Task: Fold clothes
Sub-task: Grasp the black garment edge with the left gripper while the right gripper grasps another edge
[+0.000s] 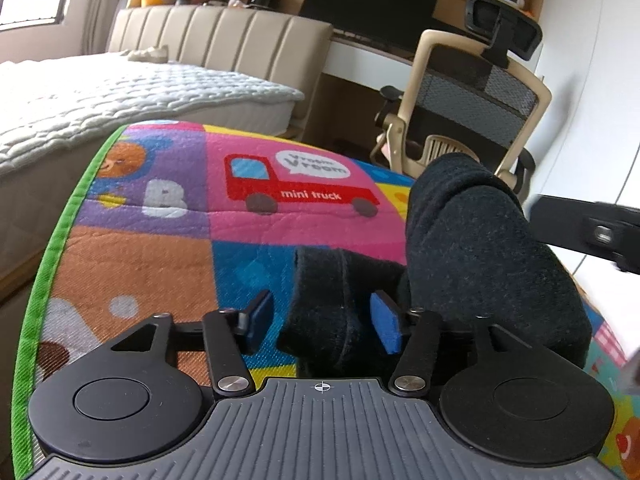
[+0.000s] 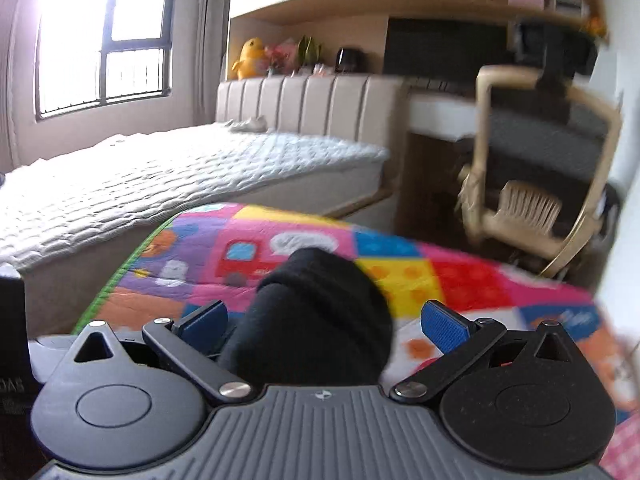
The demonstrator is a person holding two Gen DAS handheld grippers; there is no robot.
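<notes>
A dark, fuzzy garment (image 1: pixel 480 248) lies bunched in a thick roll on the colourful play mat (image 1: pixel 168 264). A folded flap of it (image 1: pixel 324 308) runs between the blue pads of my left gripper (image 1: pixel 322 324). The jaws stand apart, with mat showing between the left pad (image 1: pixel 260 318) and the cloth, so nothing is pinched. In the right wrist view the same garment (image 2: pixel 316 320) humps up in front of my right gripper (image 2: pixel 326 320). Its pads (image 2: pixel 444 324) are spread wide on either side of the bundle and do not press on it.
A bed with a white quilted cover (image 1: pixel 100 96) runs along the left of the mat. A beige mesh office chair (image 1: pixel 476 96) and a desk (image 1: pixel 360 56) stand beyond the mat's far edge. A blurred black piece of hardware (image 1: pixel 600 232) juts in from the right.
</notes>
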